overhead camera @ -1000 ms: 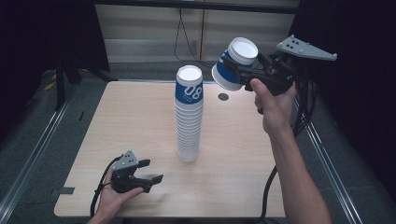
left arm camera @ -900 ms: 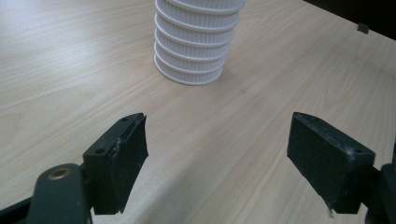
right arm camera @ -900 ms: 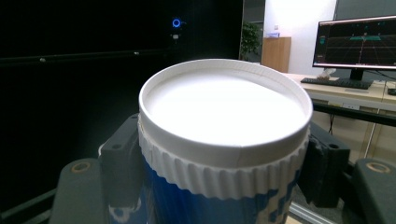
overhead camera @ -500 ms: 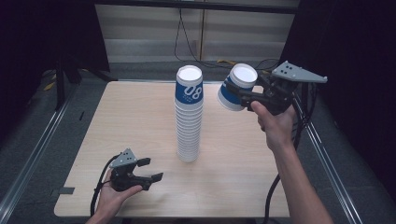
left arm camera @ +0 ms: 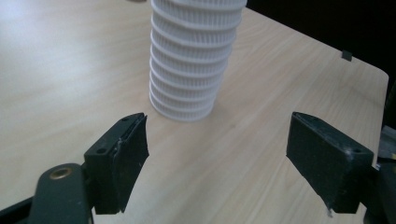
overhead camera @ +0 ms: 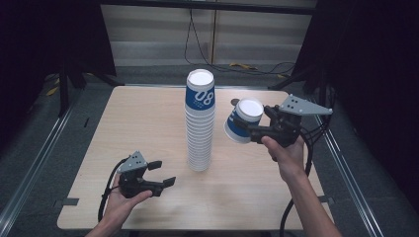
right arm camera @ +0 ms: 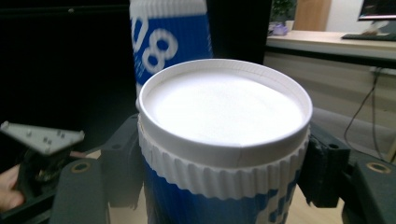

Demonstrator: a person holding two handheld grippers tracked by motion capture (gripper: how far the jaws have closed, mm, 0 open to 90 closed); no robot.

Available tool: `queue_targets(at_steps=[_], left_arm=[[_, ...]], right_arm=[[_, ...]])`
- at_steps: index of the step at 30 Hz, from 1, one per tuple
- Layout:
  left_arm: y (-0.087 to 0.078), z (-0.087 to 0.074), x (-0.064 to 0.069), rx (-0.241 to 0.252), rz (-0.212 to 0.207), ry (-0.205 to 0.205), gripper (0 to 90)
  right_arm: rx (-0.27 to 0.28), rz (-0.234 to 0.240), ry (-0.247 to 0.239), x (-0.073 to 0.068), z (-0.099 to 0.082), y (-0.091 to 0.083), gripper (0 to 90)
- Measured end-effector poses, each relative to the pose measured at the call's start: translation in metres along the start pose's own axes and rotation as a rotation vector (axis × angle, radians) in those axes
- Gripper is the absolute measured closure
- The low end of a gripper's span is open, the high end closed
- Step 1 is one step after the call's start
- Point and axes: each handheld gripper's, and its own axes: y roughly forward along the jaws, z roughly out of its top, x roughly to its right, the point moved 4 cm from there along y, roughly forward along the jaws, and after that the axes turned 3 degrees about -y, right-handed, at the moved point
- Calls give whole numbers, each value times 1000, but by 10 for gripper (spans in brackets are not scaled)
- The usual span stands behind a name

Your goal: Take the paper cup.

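Observation:
A tall stack of upside-down paper cups [overhead camera: 200, 123] stands in the middle of the wooden table [overhead camera: 148, 128]; its top cup is blue with white "08". My right gripper [overhead camera: 240, 126] is shut on a single blue and white cup [overhead camera: 243, 120], held upside down and tilted in the air to the right of the stack. In the right gripper view that cup [right arm camera: 224, 140] sits between both jaws, with the stack [right arm camera: 168, 39] behind it. My left gripper [overhead camera: 163, 173] rests open near the table's front left. In the left gripper view the stack's ribbed base [left arm camera: 189, 60] stands ahead of the empty jaws.
A small dark round spot [overhead camera: 233, 102] lies on the table behind the held cup. Cables [overhead camera: 207, 49] run along the floor beyond the far edge. Metal rails [overhead camera: 29, 168] flank the table on both sides. In the right gripper view the other gripper's grey plate [right arm camera: 42, 137] shows at lower left.
My right gripper has come down with the cup, from above the stack's top to about mid-height beside it. The left gripper has stayed where it was.

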Motion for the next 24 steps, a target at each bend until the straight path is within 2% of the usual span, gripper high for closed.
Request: queue_targets(at_steps=[3, 5, 8, 10, 12, 16, 19, 24], left_arm=[[1, 12, 3, 17, -3, 40, 204], [4, 19, 6, 32, -31, 47, 204], [6, 26, 8, 62, -69, 28, 205], [6, 30, 9, 94, -58, 39, 204], [7, 32, 11, 96, -73, 35, 204], [11, 36, 18, 75, -97, 59, 189], [15, 38, 24, 87, -122, 72, 183], [21, 35, 34, 74, -161, 90, 173]], right_arm=[[-7, 32, 4, -1, -11, 4, 291], [-14, 41, 6, -2, -17, 6, 291], [-12, 64, 14, -5, -25, 8, 291], [-12, 68, 23, -7, -31, 11, 291], [-22, 81, 27, -10, -39, 13, 291], [-10, 107, 33, -15, -50, 15, 290], [-23, 126, 37, -19, -60, 16, 289], [-19, 172, 74, -23, -76, 20, 290]])
